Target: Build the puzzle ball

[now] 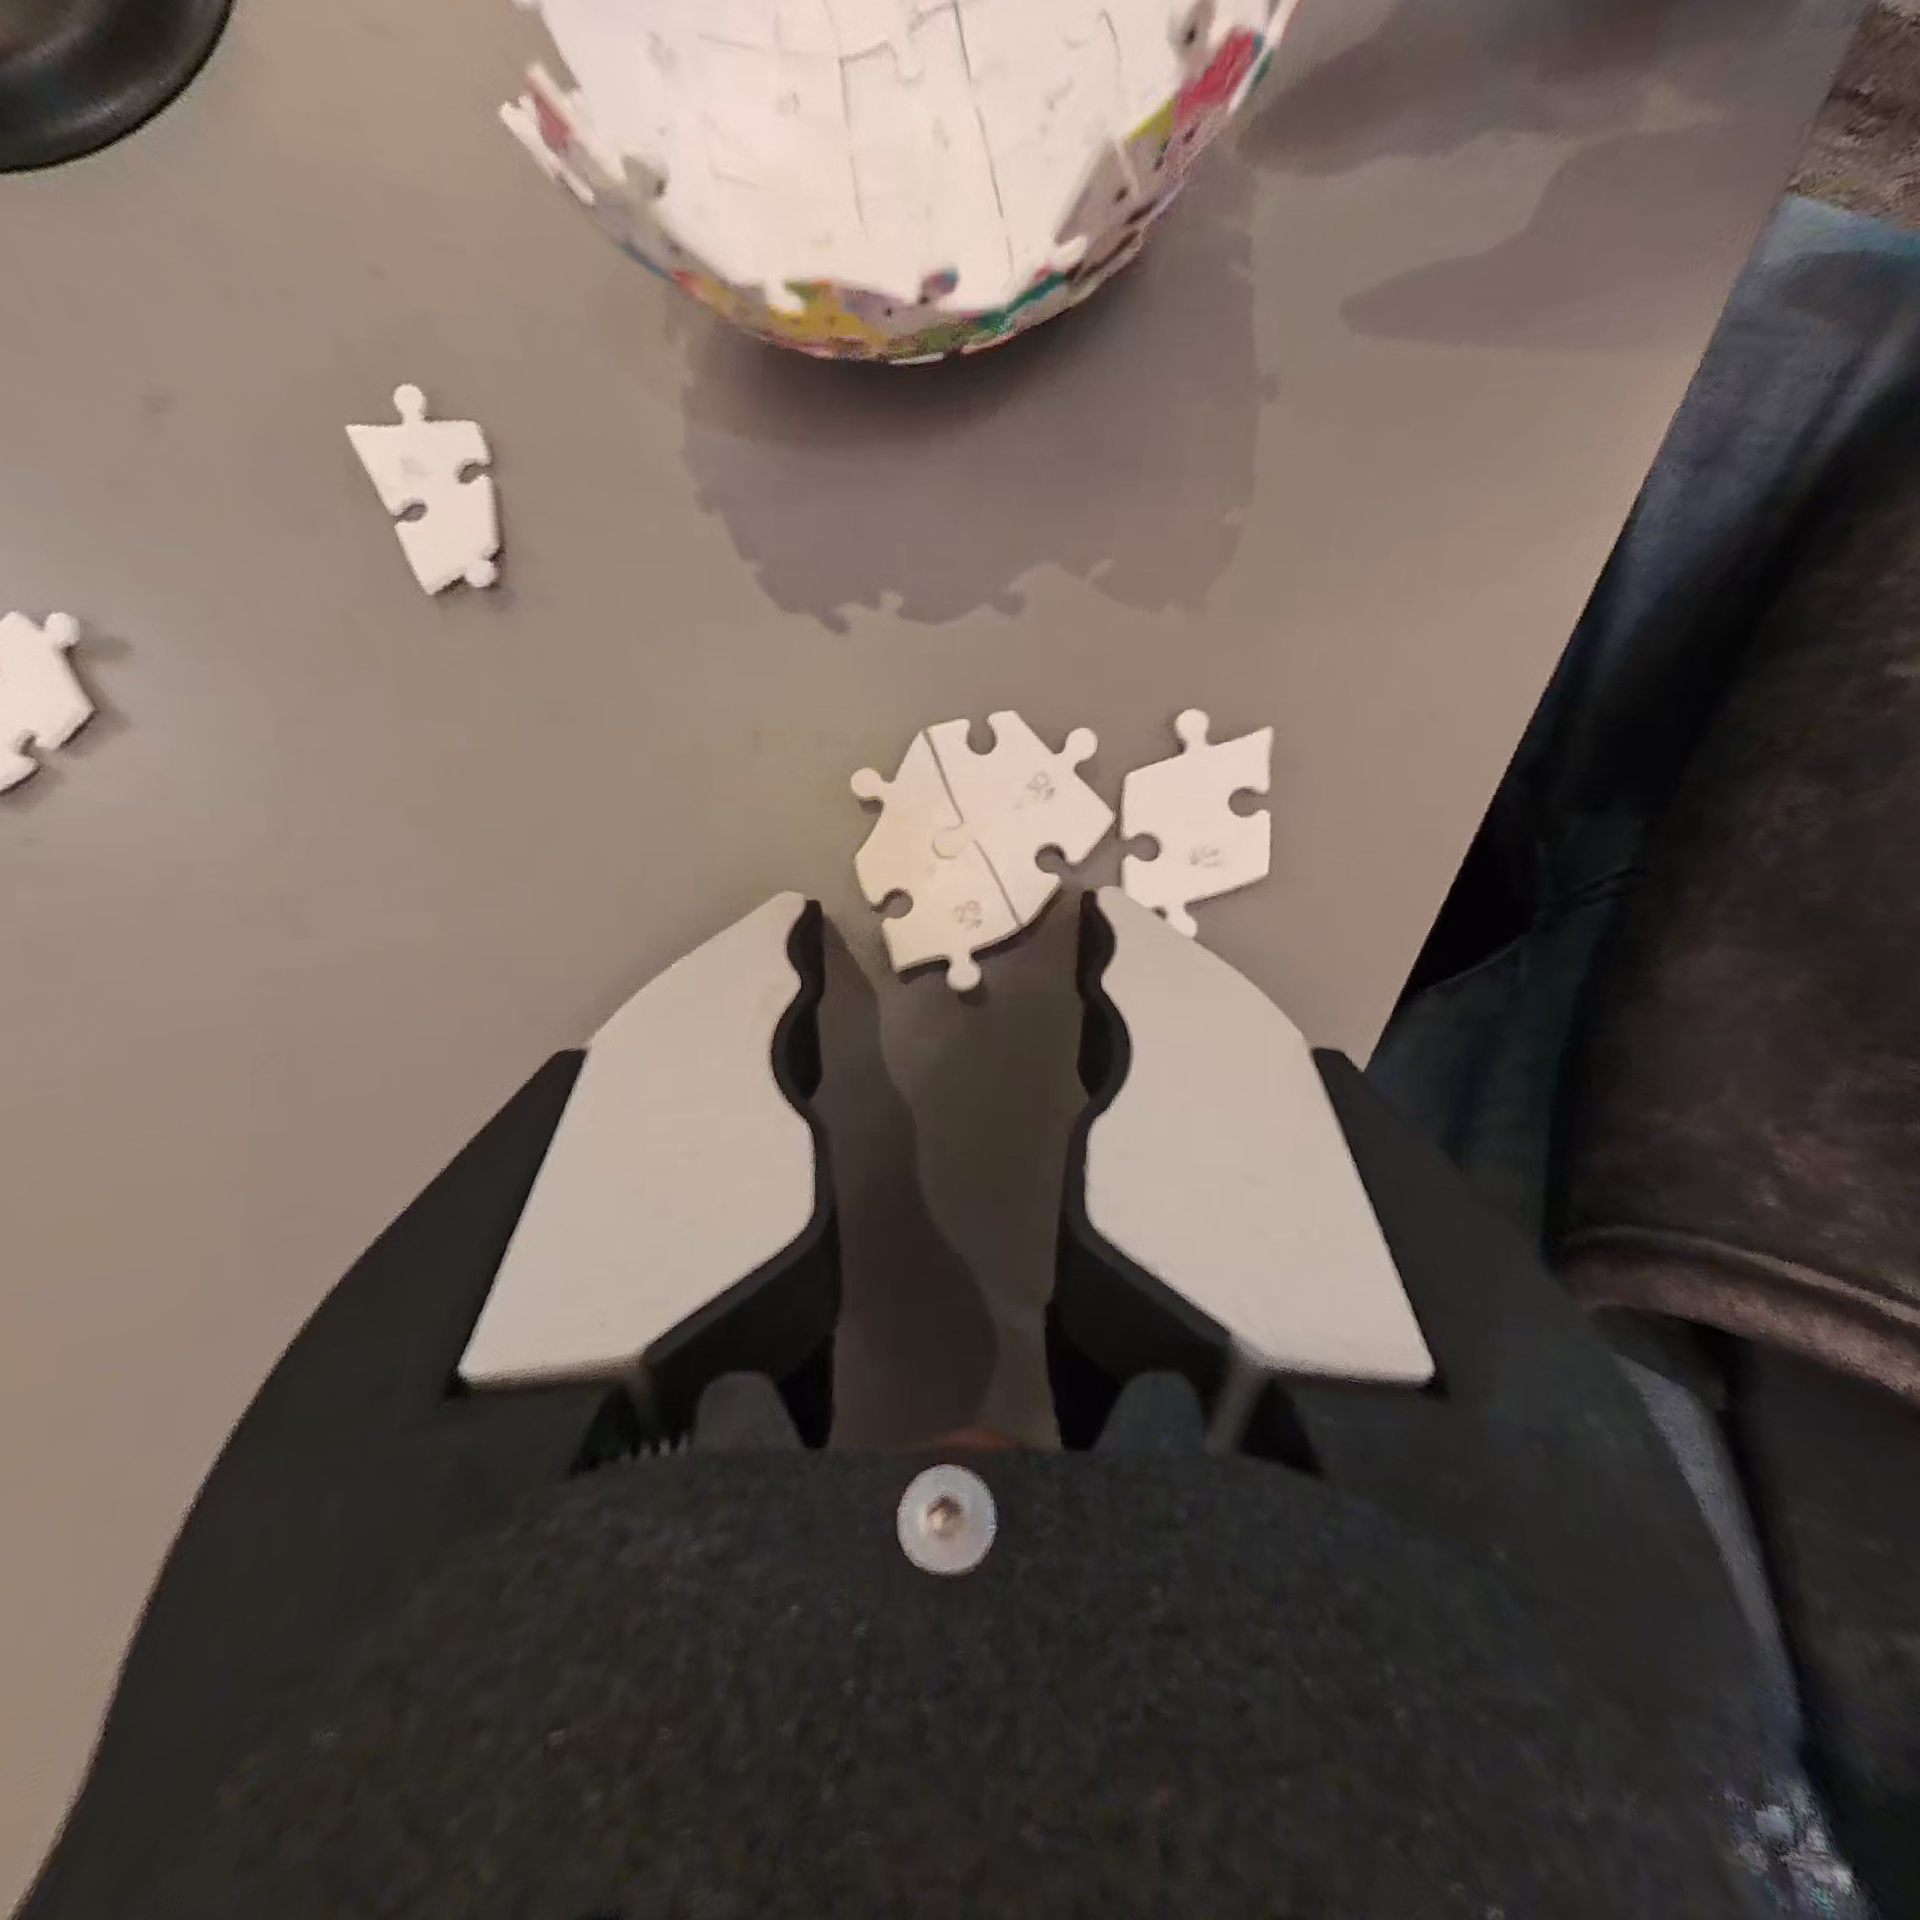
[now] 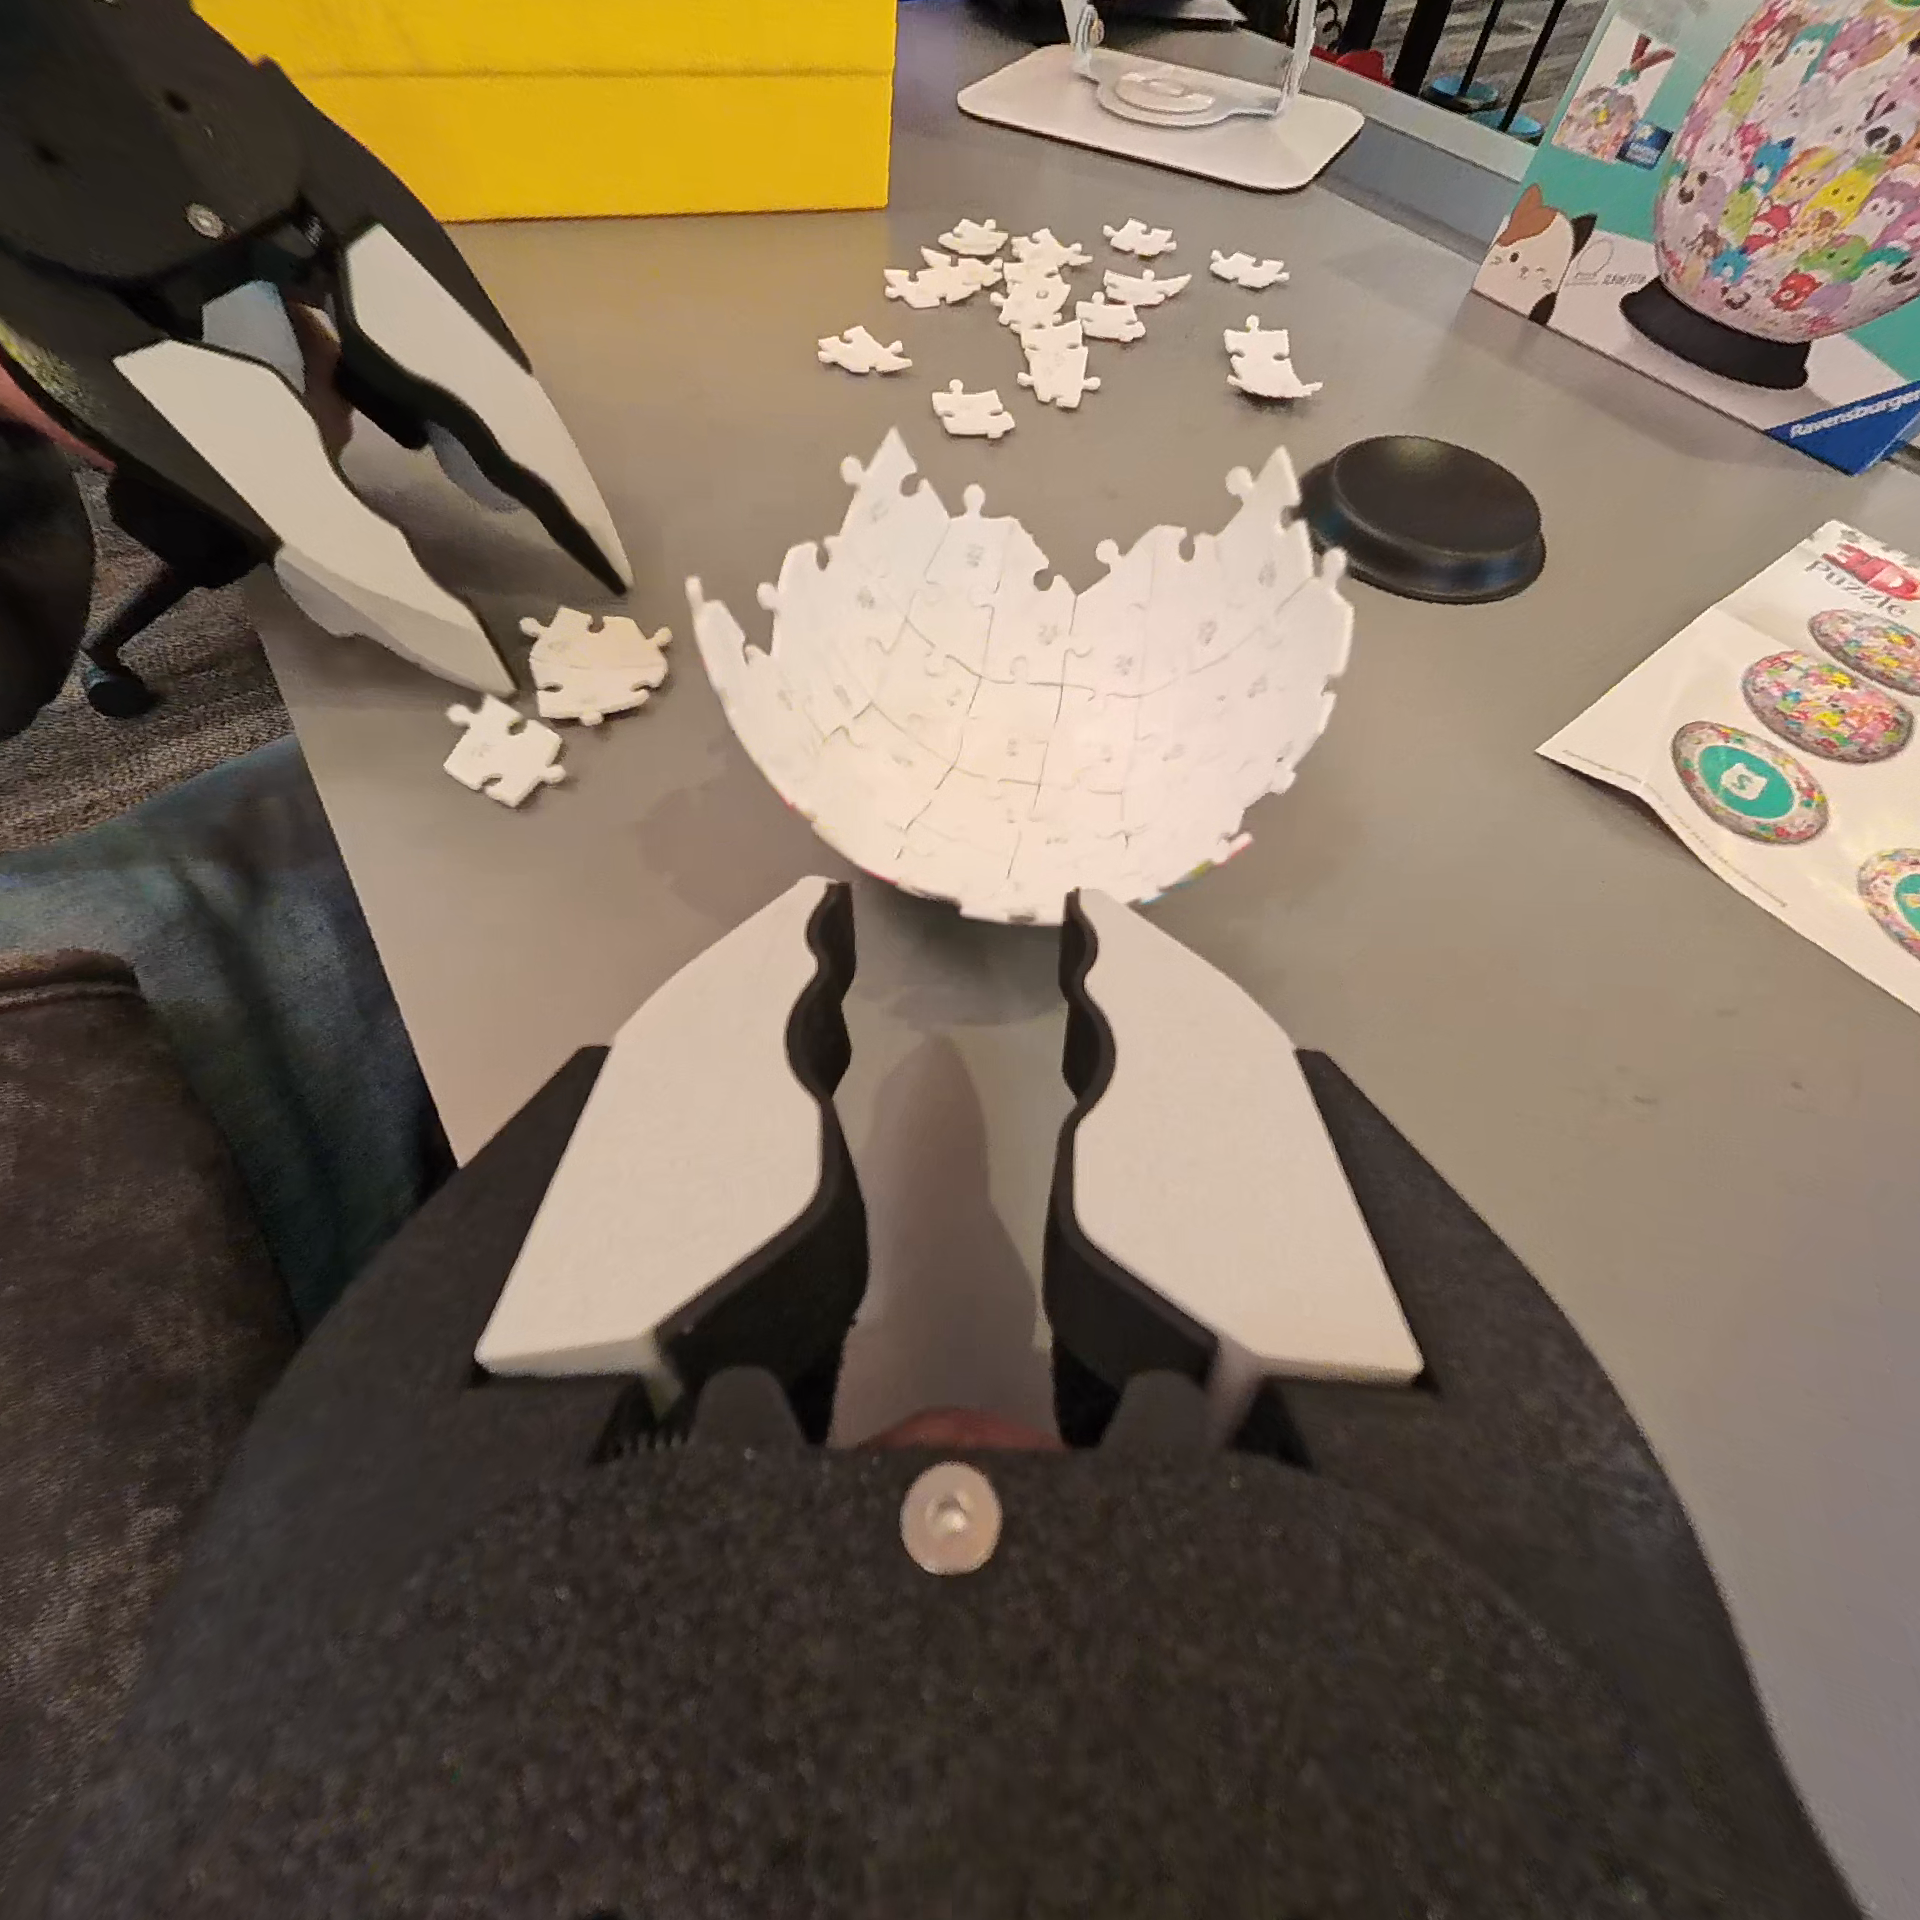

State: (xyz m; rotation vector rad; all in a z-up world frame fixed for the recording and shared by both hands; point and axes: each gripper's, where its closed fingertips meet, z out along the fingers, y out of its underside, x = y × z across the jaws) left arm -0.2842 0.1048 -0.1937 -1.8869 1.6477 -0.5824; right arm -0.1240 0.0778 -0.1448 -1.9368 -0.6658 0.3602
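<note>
The half-built puzzle ball sits on the grey table as an open white bowl with a jagged rim; it also shows blurred in the left wrist view. A joined cluster of white pieces lies just ahead of my open left gripper, with a single piece to its right. In the right wrist view the left gripper stands tilted, tips down beside that cluster and the single piece. My right gripper is open and empty, just in front of the ball.
Several loose white pieces lie at the back of the table, and two more lie to the left. A black round stand, a yellow box, the puzzle box, an instruction sheet and a clear stand surround them. The table edge runs beside a person's lap.
</note>
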